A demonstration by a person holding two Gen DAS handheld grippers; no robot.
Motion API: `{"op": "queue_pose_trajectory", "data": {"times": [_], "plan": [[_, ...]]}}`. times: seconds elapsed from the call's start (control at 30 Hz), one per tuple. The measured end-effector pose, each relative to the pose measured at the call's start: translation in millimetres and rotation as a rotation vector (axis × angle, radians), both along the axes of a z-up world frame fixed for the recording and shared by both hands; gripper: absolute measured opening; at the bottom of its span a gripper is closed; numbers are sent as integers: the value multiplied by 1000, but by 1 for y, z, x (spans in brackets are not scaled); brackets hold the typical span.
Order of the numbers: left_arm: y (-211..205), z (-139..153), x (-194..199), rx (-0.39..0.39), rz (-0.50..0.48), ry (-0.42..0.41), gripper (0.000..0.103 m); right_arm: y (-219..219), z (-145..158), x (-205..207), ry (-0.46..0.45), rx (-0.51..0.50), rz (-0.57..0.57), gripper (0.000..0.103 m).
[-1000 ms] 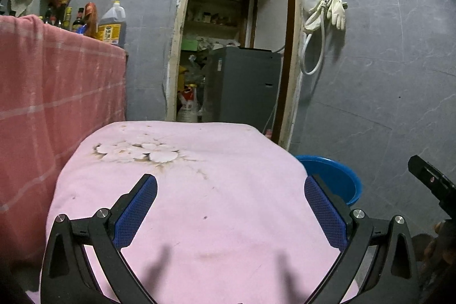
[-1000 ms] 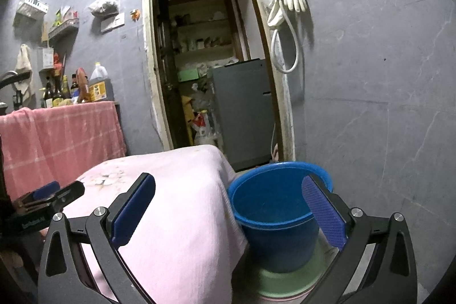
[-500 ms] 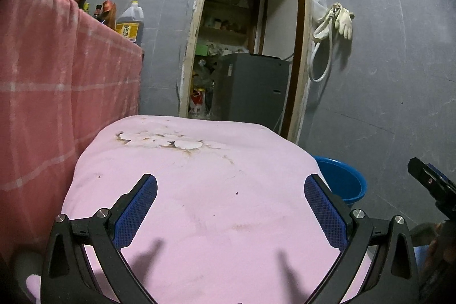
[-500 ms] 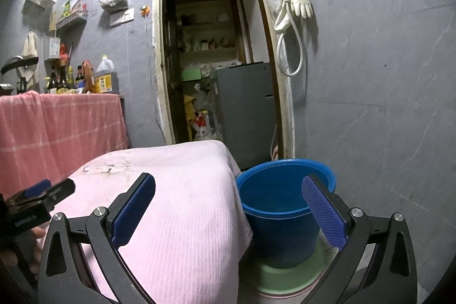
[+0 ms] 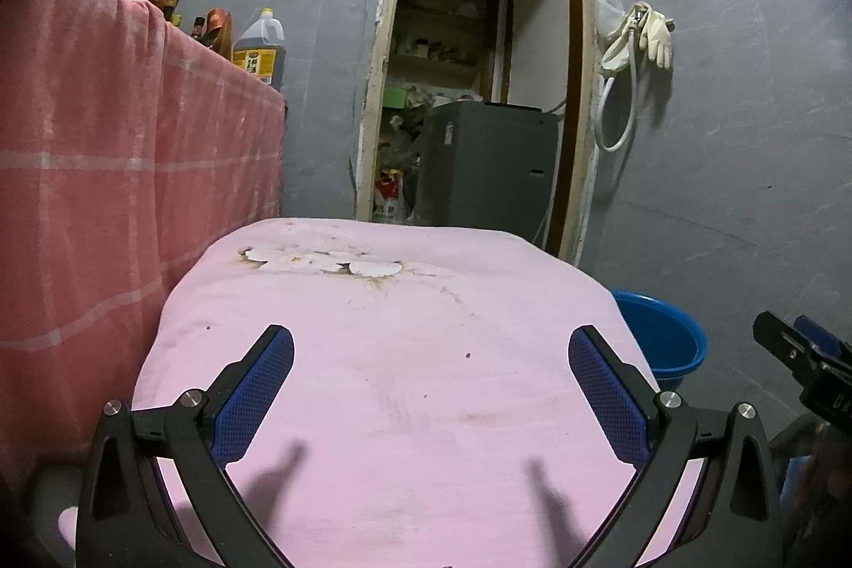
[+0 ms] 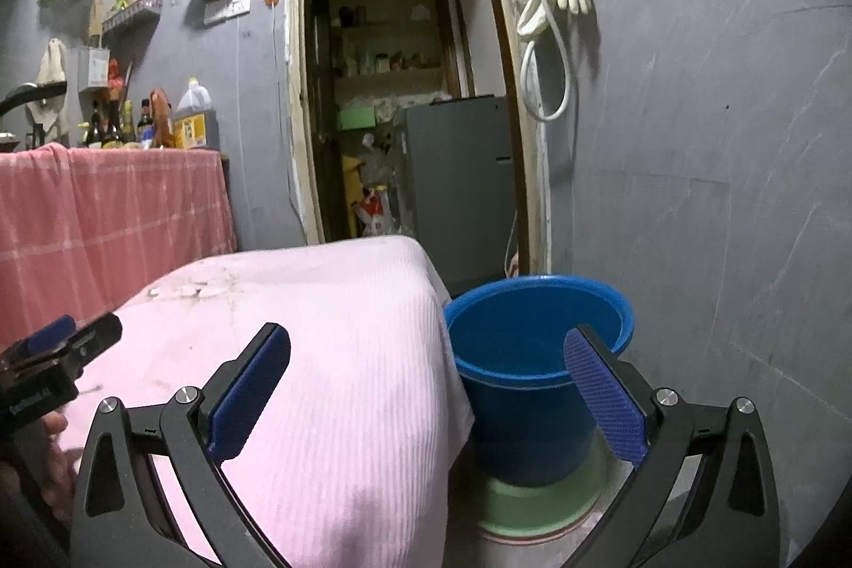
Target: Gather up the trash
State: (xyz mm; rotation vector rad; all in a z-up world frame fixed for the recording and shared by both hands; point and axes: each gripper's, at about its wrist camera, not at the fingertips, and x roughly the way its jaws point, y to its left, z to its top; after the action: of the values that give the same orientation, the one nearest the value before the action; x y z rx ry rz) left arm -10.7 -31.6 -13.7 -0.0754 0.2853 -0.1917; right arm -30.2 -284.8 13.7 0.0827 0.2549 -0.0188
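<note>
While both tools are held with jaws spread wide and empty, the left gripper (image 5: 430, 387) is seen lower and nearer the pink cloth (image 5: 383, 355) than before. No trash can be made out. An upright blue bucket (image 6: 538, 355) stands beside the cloth's right edge, its mouth facing up, partly hidden behind the right gripper (image 6: 426, 387).
</note>
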Motion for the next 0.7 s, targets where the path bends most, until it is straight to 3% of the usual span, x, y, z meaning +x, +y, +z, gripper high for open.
{"op": "queue_pose_trajectory", "data": {"times": [0.7], "plan": [[2,-3,2,4,4,4,101,-2,-1,0,5,2,1,103]]}}
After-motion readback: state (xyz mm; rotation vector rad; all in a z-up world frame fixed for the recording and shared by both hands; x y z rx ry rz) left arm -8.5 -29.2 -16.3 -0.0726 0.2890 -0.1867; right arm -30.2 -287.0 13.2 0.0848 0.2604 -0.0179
